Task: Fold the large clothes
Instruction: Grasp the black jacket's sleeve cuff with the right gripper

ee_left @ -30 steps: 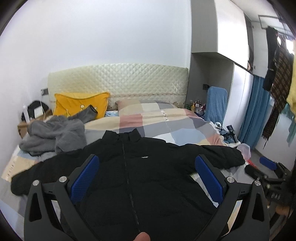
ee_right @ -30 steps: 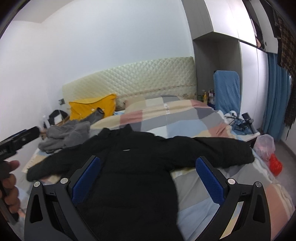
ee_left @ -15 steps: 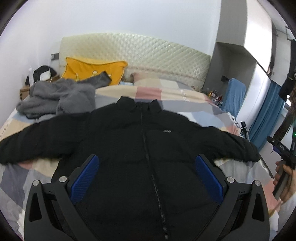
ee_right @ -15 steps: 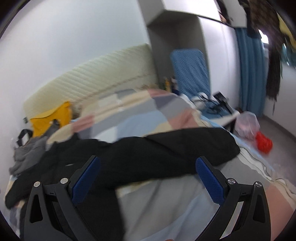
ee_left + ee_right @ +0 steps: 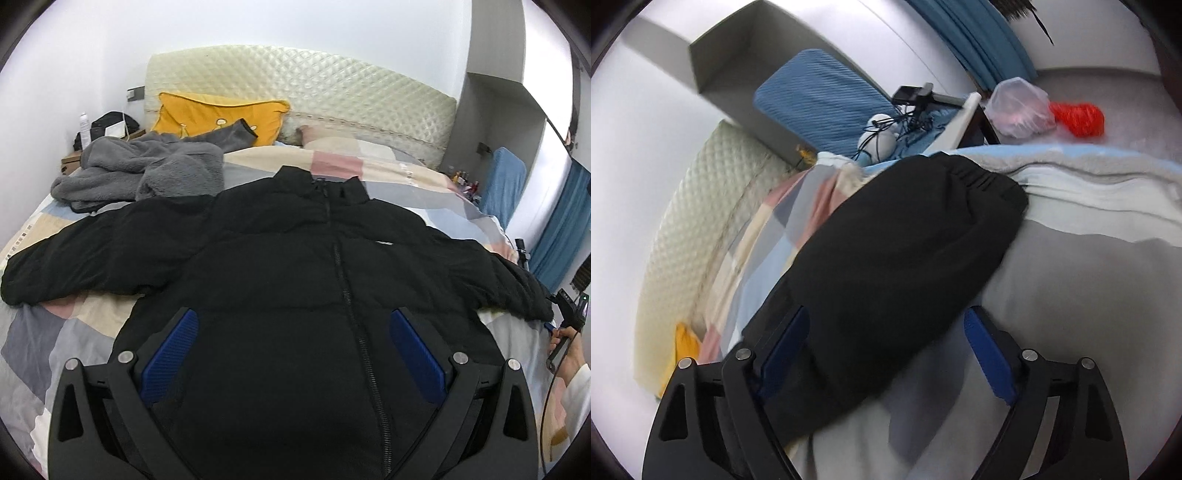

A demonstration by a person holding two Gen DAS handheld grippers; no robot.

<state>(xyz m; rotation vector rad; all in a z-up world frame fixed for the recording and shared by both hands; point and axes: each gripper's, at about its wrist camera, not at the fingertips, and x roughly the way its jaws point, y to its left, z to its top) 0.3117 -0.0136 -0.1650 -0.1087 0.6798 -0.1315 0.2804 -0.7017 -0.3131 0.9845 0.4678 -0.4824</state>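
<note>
A black puffer jacket (image 5: 295, 266) lies face up on the bed (image 5: 44, 354), zipped, both sleeves spread out sideways. My left gripper (image 5: 291, 325) hangs open over the jacket's lower front, its blue pads apart with nothing pinched. In the right wrist view the jacket's right sleeve (image 5: 894, 251) runs diagonally up to its cuff (image 5: 990, 184) near the bed's edge. My right gripper (image 5: 886, 321) straddles that sleeve with the view rolled; its jaws are closing and the pads do not press on the cloth. The right gripper also shows at the far right of the left wrist view, in a hand (image 5: 567, 343).
A grey fleece garment (image 5: 147, 173) and a yellow pillow (image 5: 218, 114) lie near the quilted headboard (image 5: 314, 85). Beside the bed are a blue chair (image 5: 820, 99), cables, a clear plastic bag (image 5: 1019, 107) and a red object (image 5: 1078, 118) on the floor.
The left gripper has sunk closer over the jacket's front. The right gripper swung to the right, rolled, and came down over the right sleeve; its pads stand a little closer together.
</note>
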